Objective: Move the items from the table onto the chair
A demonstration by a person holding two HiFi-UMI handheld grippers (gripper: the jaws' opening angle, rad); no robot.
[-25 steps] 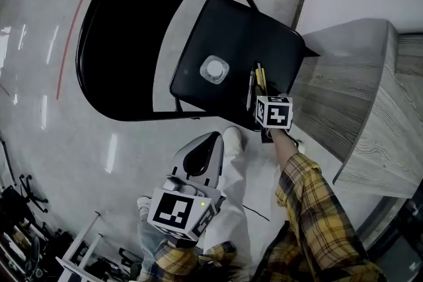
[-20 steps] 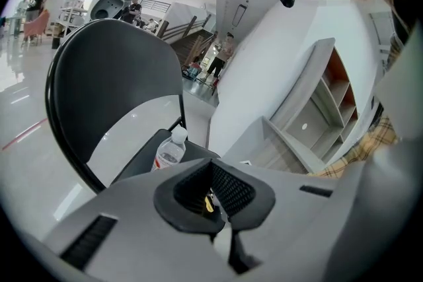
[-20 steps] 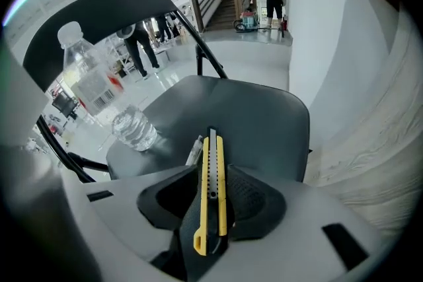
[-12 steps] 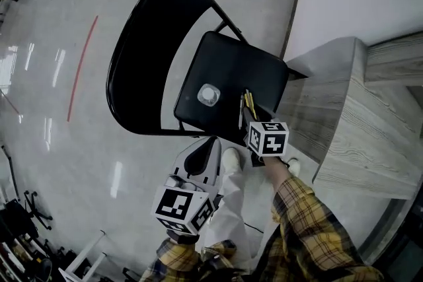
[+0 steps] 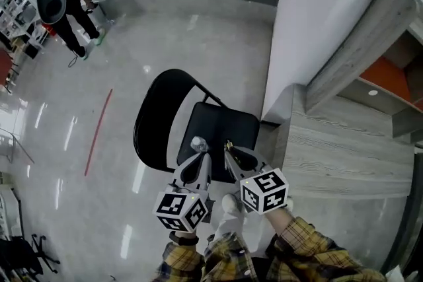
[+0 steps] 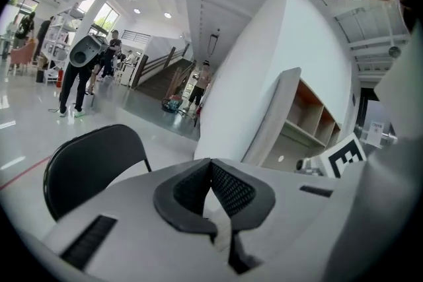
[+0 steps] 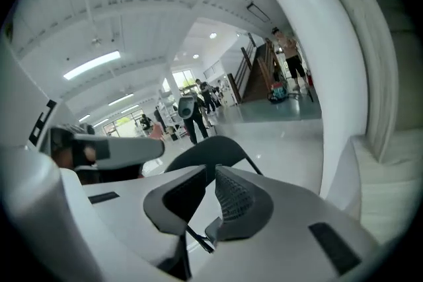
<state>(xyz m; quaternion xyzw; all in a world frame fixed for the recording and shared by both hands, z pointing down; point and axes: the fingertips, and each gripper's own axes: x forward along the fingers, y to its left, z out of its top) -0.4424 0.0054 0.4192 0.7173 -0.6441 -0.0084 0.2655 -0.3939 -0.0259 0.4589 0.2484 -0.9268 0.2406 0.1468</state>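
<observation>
We find the bench [image 5: 344,158] to the right: right gripper [image 5: 230,154] nearer, jaws just closing, narrowly apart, empty; left gripper [image 5: 200,158] closed together, empty.

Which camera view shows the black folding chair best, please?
The head view: it shows the whole chair from above, with the small items lying on its seat. The left gripper view shows only part of the backrest, seen from the side. The right gripper view shows only the upper curve of that backrest.
</observation>
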